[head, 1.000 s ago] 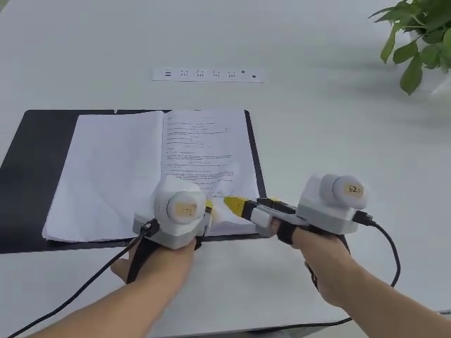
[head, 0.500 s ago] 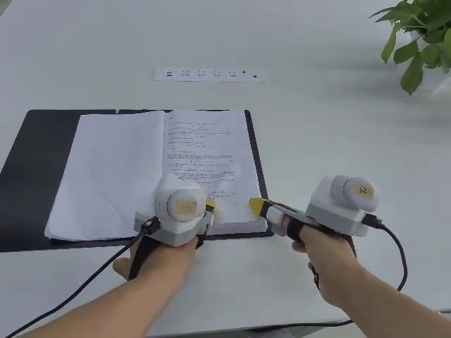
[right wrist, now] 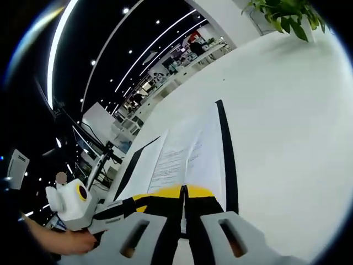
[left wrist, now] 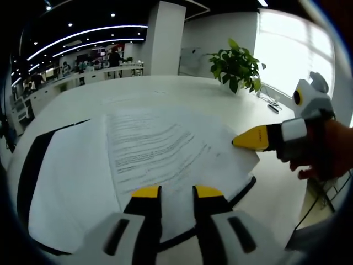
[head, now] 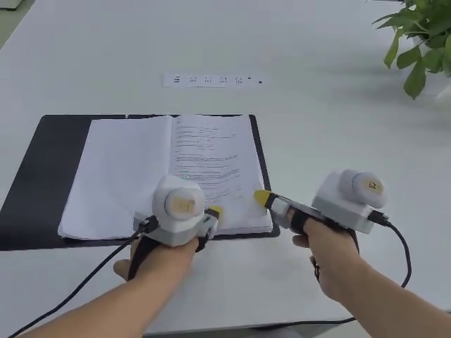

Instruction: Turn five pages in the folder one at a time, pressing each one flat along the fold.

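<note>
Standing by the bench, one sees the left gripper (left wrist: 177, 193) held low over the near edge of the open folder (head: 32, 183). Its two yellow-tipped jaws are parallel with a narrow gap between them. Nothing is caught in that gap, and printed paper shows through it from beneath. The left hand (head: 158, 257) wraps the grip from below, and a black cable (head: 77, 289) trails from it toward the near left corner.

Just to the right, the right gripper (right wrist: 183, 193) has its jaws pressed together, the yellow tips meeting in a single point. That point sits at the right margin of the printed page (head: 211, 162), close to its lower corner. Whether the tips touch the sheet or have any paper pinched between them cannot be told. The right hand (head: 331, 246) holds this gripper with the jaws pointing left, toward the other gripper, and the two tips are near each other but apart.

The folder lies flat and open on the white table (head: 317, 120), its black cover showing as a wide band on the left and a thin border on the right. A blank page (head: 120, 176) lies left of the fold and the printed page lies right of it, both flat. Beyond the folder's far edge, well apart from it, a white power strip (head: 211, 80) lies on the table. A green plant (head: 419, 35) stands at the far right corner.
</note>
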### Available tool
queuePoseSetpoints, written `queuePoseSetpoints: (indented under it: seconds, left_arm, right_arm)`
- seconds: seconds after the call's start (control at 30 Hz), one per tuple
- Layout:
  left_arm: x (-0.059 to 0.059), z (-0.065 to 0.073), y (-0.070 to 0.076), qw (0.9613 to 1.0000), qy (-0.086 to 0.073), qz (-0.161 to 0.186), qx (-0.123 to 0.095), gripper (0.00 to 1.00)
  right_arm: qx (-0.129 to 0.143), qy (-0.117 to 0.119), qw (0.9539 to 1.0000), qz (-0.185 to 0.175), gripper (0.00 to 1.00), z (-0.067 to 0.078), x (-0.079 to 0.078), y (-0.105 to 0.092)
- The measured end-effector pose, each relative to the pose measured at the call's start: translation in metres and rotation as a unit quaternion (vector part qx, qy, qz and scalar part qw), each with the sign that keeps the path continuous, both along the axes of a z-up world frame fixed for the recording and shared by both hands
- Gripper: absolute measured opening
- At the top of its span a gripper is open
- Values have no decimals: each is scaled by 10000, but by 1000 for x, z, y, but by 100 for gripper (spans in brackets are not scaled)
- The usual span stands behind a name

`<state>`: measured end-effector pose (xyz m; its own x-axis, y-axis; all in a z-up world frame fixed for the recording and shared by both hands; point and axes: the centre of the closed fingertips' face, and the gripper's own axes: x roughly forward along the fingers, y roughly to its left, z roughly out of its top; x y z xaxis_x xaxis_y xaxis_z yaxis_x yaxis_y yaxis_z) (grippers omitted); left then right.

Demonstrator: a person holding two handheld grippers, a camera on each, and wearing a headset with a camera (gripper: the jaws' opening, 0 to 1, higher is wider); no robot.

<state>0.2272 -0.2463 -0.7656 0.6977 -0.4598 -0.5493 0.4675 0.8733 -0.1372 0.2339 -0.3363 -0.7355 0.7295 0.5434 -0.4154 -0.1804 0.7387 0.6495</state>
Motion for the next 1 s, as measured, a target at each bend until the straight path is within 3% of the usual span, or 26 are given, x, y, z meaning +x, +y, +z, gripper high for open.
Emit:
queuePoseSetpoints:
  seconds: [0.4,0.8,1.0]
  left_arm:
    - [-14,40,44,9993,-337,-157,89,27]
    - [-28,89,99,9974,-708,-98,29,30]
    - [-33,105,128,9965,-835,5,11,31]
  right_arm:
    - [420,-214,9988,-122,0,40,-3,22]
    - [668,-491,9965,-75,0,93,-6,74]
    - [692,-563,9960,103,0,107,-3,112]
